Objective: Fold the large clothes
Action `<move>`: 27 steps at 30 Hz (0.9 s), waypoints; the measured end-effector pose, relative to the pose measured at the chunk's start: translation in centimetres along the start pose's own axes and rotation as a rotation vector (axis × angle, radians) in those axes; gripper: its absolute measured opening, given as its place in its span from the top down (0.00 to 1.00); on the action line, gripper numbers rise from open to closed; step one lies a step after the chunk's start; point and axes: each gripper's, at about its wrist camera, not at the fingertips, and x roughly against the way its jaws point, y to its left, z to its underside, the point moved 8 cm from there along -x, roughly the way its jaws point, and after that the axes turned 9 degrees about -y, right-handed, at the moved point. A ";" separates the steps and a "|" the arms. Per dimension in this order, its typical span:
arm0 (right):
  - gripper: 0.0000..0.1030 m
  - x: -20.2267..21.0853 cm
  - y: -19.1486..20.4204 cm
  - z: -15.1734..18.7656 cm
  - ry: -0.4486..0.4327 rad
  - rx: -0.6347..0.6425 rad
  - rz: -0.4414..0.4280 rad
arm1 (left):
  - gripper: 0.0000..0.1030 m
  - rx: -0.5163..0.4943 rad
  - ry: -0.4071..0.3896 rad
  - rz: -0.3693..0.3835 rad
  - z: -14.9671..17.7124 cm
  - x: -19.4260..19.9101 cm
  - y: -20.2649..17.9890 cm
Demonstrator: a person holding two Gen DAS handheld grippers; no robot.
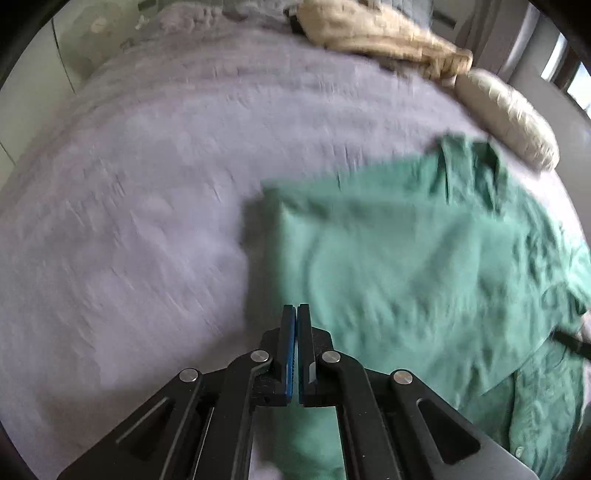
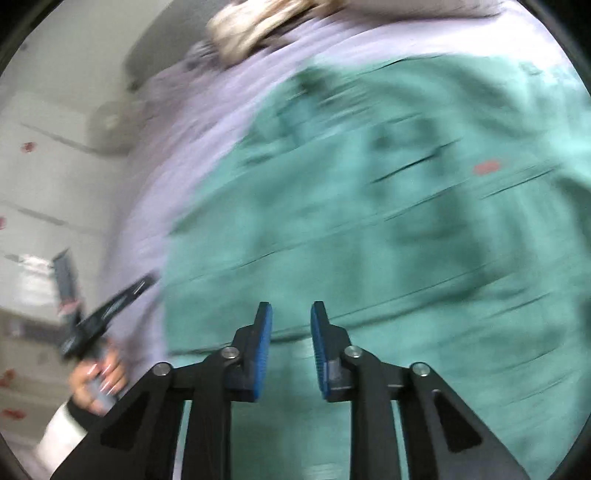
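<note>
left wrist view, lilac bed [image 1: 147, 221], green shirt [image 1: 406, 266], l jaws together, r jaws apart

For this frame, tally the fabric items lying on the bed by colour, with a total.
Green: 1, the shirt
Beige or tan: 1, the crumpled cloth at the far edge
Cream: 1, the rolled bundle beside the shirt
Total: 3, all lying on the lavender bedspread

shirt [image 1: 406, 266]: green woven cloth, matt, creased | bedsheet [image 1: 129, 221]: lilac cloth, matt, fine wrinkles | left gripper [image 1: 296, 308]: black matt plastic, shiny metal pins, ribbed blue pads | blanket [image 1: 376, 33] at 12 o'clock: cream, nubbly
</note>
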 end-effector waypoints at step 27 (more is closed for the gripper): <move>0.46 12.6 -16.7 1.8 -0.078 -0.318 -0.006 | 0.98 -0.024 0.096 -0.028 5.0 2.3 -13.9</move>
